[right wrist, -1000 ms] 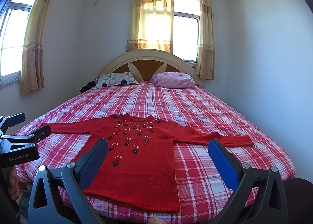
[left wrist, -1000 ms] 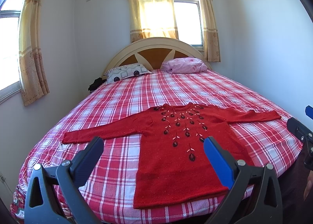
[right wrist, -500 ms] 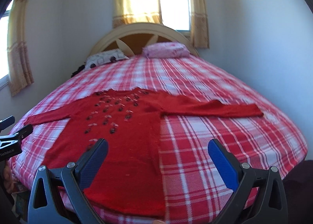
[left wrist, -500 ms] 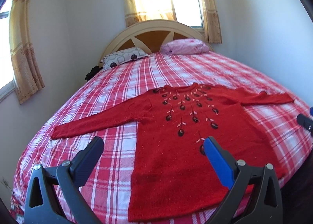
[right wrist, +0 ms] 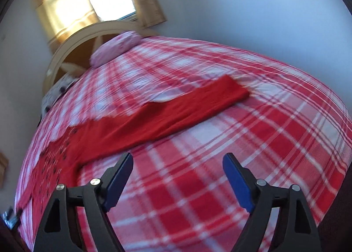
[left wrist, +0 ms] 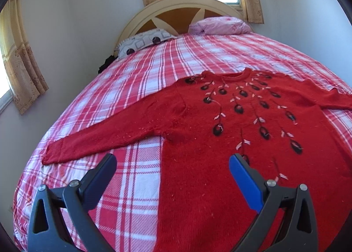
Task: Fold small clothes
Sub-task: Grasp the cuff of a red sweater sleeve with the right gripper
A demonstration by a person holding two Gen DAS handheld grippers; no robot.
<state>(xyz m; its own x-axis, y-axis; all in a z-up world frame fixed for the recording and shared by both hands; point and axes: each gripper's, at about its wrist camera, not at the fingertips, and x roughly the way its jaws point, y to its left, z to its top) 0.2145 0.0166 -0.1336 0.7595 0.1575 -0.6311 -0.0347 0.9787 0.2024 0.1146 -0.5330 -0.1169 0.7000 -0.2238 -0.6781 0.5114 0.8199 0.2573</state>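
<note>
Directly beyond each spread claw (left wrist: pixel 172 164) (right wrist: pixel 177 161), flat red sweater (left wrist: pixel 242 142).

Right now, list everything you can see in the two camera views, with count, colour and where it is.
sweater: one, red with dark embroidered flowers, spread flat on the bed, sleeves out
bed cover: one, red and white plaid, over the bed
patterned pillow: one, white with dark shapes, at the headboard
pink bundle: one, pink, at the headboard
headboard: one, cream and brown, arched
curtains: beige, at the windows
left gripper: fingers open, above the sweater's side edge
right gripper: fingers open, over the cover near the sleeve
</note>
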